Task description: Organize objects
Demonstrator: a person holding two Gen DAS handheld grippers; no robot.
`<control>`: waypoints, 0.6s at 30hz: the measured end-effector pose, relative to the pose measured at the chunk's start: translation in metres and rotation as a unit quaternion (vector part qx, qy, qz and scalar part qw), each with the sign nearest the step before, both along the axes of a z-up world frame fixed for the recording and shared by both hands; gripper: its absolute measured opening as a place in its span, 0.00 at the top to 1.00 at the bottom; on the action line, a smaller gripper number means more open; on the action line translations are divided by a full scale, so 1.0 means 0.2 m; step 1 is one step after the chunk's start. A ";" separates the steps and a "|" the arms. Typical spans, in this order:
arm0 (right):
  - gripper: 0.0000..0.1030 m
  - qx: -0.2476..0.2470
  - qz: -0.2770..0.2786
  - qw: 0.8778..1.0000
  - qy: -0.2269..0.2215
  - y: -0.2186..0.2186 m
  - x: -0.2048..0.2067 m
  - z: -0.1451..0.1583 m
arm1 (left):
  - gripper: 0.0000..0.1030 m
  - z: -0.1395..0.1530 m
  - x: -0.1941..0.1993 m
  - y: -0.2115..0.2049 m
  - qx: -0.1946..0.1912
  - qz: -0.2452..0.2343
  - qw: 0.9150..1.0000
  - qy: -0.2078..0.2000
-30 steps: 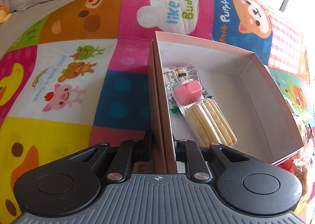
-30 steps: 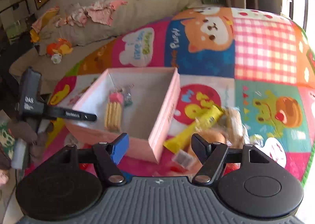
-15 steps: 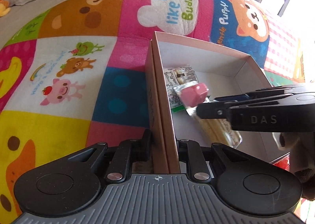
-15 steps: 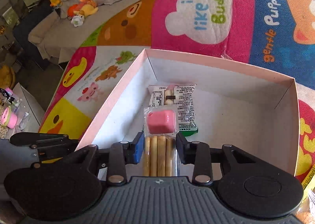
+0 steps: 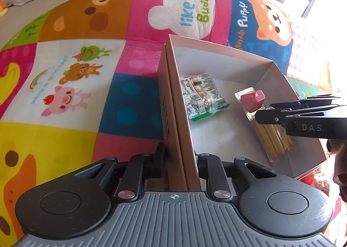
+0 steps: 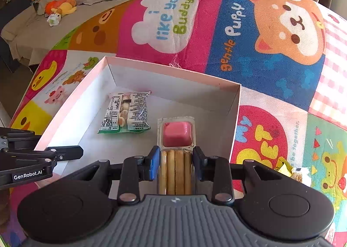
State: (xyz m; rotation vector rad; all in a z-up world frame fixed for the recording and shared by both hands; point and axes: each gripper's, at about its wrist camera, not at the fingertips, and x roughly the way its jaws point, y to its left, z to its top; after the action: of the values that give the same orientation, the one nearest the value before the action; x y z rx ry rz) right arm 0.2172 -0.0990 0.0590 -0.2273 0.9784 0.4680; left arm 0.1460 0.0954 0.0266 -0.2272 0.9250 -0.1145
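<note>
A pink cardboard box (image 5: 216,45) (image 6: 173,72) sits on a colourful cartoon mat. My left gripper (image 5: 181,157) straddles the box's near-left wall, pads against it, and its jaws are opening. In the right wrist view the left gripper (image 6: 65,154) shows at the box's left edge. My right gripper (image 6: 176,157) is shut on a clear snack pack (image 6: 176,132) of biscuit sticks with a pink dip cup. The left wrist view shows that pack (image 5: 252,100) at the box's right side, under the right gripper (image 5: 260,115). A green-and-white cracker packet (image 6: 125,112) (image 5: 201,97) lies flat inside.
The mat (image 6: 260,30) covers the floor all round the box. A yellow snack wrapper (image 6: 284,167) lies on it just right of the box. A grey sofa with plush toys (image 6: 60,6) stands behind, and red wrappers (image 5: 312,179) show past the box's near-right corner.
My right gripper came over the box, closed on the stick pack and carried it from beside the cracker packet toward the box's right side. The left gripper stayed on the wall.
</note>
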 end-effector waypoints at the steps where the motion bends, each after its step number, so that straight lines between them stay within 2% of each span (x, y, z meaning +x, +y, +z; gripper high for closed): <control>1: 0.69 -0.005 0.004 1.000 -0.001 0.02 0.00 -0.01 | 0.79 0.00 0.00 0.00 0.000 0.000 1.000 0.000; 4: 0.69 -0.012 0.013 1.000 -0.005 0.07 -0.02 -0.03 | 0.79 0.00 0.00 0.00 0.000 0.000 1.000 0.000; 7: 0.71 -0.003 0.030 0.999 0.010 0.08 -0.03 -0.02 | 0.79 0.00 0.00 0.00 -0.001 -0.001 1.000 0.000; 11: 0.70 -0.002 0.041 0.999 -0.035 0.11 -0.05 0.06 | 0.79 0.00 0.00 0.00 0.000 -0.001 1.000 0.000; 15: 0.70 0.036 0.059 0.998 -0.013 0.18 0.03 0.05 | 0.79 0.00 0.00 0.00 -0.001 -0.002 1.000 0.000; 18: 0.70 0.030 0.062 0.997 0.014 0.25 0.12 -0.03 | 0.79 0.00 0.00 0.00 -0.001 -0.003 1.000 0.000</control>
State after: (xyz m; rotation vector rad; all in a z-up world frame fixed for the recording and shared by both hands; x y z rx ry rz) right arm 0.2415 -0.0487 0.0520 -0.2291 0.9788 0.6155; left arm 0.1466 0.0962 0.0263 -0.2260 0.9256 -0.1198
